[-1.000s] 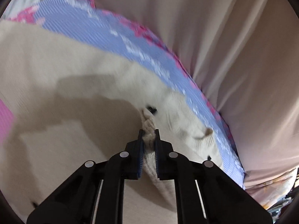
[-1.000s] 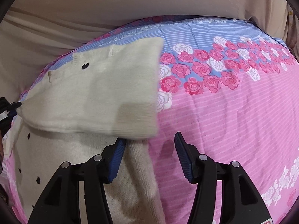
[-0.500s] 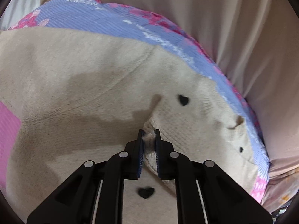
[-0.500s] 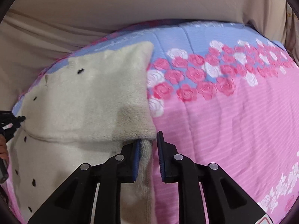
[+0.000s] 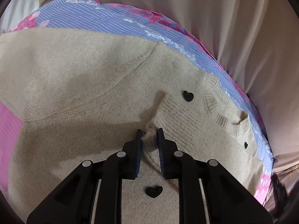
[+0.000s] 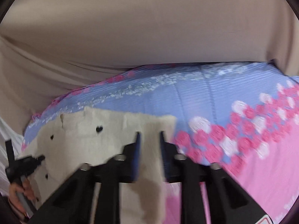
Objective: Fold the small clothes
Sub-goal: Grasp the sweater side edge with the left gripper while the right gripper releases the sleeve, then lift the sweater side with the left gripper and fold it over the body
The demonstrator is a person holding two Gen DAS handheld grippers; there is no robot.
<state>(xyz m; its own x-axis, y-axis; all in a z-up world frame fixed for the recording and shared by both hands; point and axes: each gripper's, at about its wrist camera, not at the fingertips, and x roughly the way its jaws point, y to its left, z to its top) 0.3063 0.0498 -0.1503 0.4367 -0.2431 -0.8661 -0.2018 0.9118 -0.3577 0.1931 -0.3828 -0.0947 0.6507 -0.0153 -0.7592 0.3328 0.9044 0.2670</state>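
A cream knit sweater [image 5: 84, 85] with small black hearts [image 5: 187, 95] lies on a floral quilt [image 5: 93, 20], its ribbed collar [image 5: 220, 112] at the right. My left gripper [image 5: 149, 132] points down onto it. Its jaws are opening, and a bunched tuft of the knit still sits pressed between the pads. In the right wrist view, blurred by motion, my right gripper [image 6: 149, 133] is closing its jaws on a strip of the sweater [image 6: 84, 141] that runs between its fingers. The left gripper [image 6: 28, 163] shows at the left edge, held by a hand [image 6: 16, 192].
The quilt [image 6: 205, 97] is blue-striped along its far edge and pink with roses toward the right. Beige cloth [image 6: 130, 28] hangs close behind the quilt and along its right side [image 5: 224, 28]. A white cloth [image 5: 16, 7] shows at the far left corner.
My right gripper went from open beside the folded edge to closed on the sweater, then rose and swung with it. My left gripper sank onto the sweater and its jaws parted slightly.
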